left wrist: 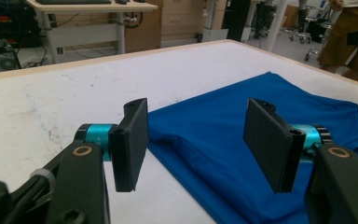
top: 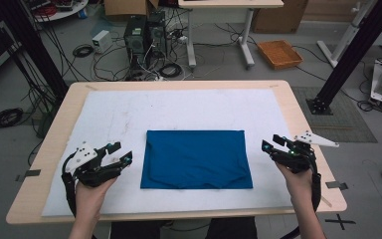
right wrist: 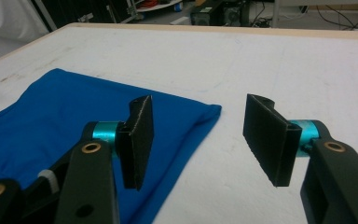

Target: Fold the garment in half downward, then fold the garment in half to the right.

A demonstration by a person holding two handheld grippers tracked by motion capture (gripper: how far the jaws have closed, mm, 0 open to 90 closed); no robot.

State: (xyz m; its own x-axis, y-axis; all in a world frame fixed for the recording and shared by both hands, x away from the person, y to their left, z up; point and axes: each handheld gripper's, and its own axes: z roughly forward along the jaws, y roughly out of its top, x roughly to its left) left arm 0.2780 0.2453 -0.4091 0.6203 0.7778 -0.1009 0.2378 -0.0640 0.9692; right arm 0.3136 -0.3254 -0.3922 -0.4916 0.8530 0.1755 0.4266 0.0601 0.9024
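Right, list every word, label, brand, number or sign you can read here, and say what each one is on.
None can be read.
Folded blue cloth garment: plain, no print or tag showing.
White table cover: faint smudges, no writing.
Left gripper and right gripper: black jaws carry no markings.
Black computer tower on the floor: too small to read.

A wooden table [top: 298, 107] carries a white mat [top: 129, 109] (blue folded cloth [top: 196, 159] on top)
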